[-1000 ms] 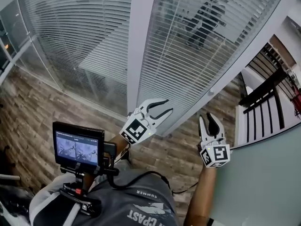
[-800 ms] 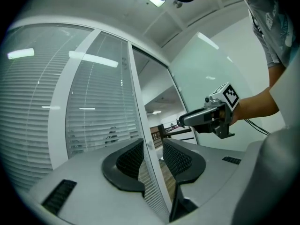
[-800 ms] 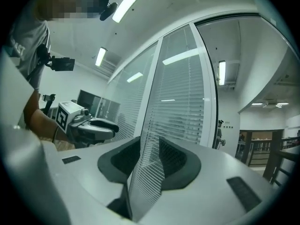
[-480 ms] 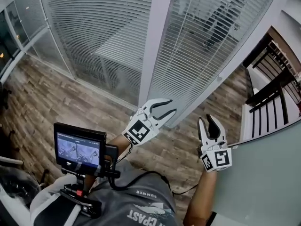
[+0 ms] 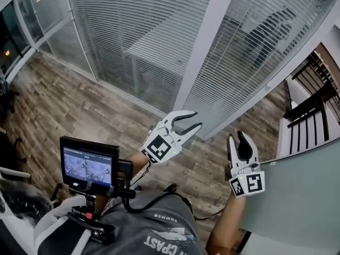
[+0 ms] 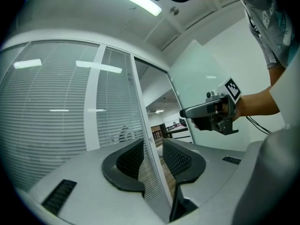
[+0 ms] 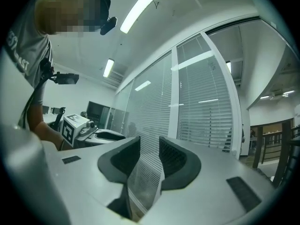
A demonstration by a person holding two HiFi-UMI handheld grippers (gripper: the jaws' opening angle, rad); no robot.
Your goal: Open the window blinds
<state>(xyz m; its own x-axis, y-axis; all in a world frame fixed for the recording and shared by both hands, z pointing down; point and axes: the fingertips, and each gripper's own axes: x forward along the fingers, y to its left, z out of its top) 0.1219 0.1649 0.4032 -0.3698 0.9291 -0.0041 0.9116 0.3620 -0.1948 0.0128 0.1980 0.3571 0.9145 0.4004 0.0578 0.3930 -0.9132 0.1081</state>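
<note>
The window blinds (image 5: 133, 31) hang lowered across the glass wall ahead of me, above the wood floor (image 5: 79, 105), and short of them I hold my left gripper (image 5: 197, 119) and right gripper (image 5: 237, 137), both released, nothing between their jaws.

We hold the white plastic left gripper (image 5: 198, 119) out in front of our waist, level and angled to the right. Its dark ribbed fingers (image 6: 130, 159) stand apart, gripping nothing. The matching white right gripper (image 5: 237, 137) points ahead, well apart from the left one, and its fingers (image 7: 172, 156) are likewise parted and empty. Our bare left forearm (image 5: 136, 162) and right forearm (image 5: 229, 222) both reach forward, each gripper's marker cube facing up.
</note>
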